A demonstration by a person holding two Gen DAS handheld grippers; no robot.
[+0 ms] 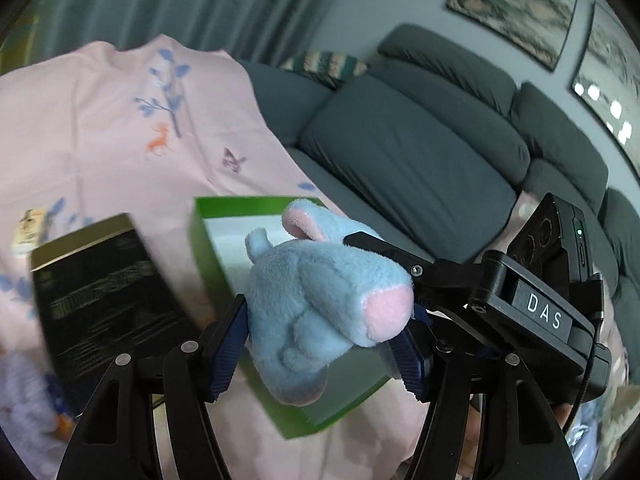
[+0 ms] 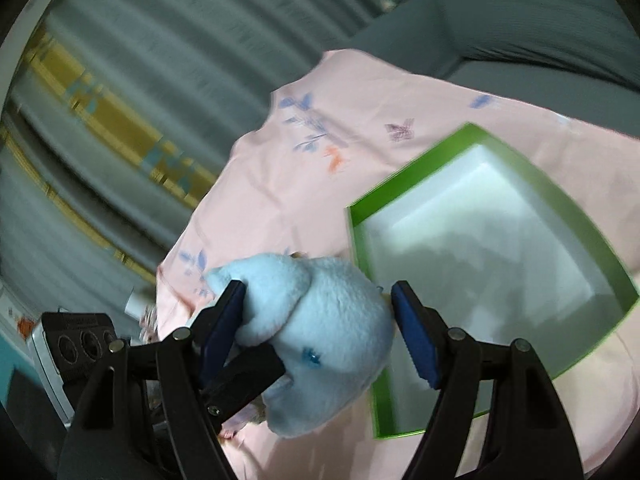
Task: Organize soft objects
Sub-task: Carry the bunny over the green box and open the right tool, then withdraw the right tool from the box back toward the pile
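Plush toy pinched within both left claw and right claw, above green box.

Count, both wrist views:
- blue plush toy: 1
- green box, open, white inside: 1
- black box: 1
- pink printed cloth: 1
- grey sofa: 1
- framed pictures, far right wall: 2
- grippers: 2
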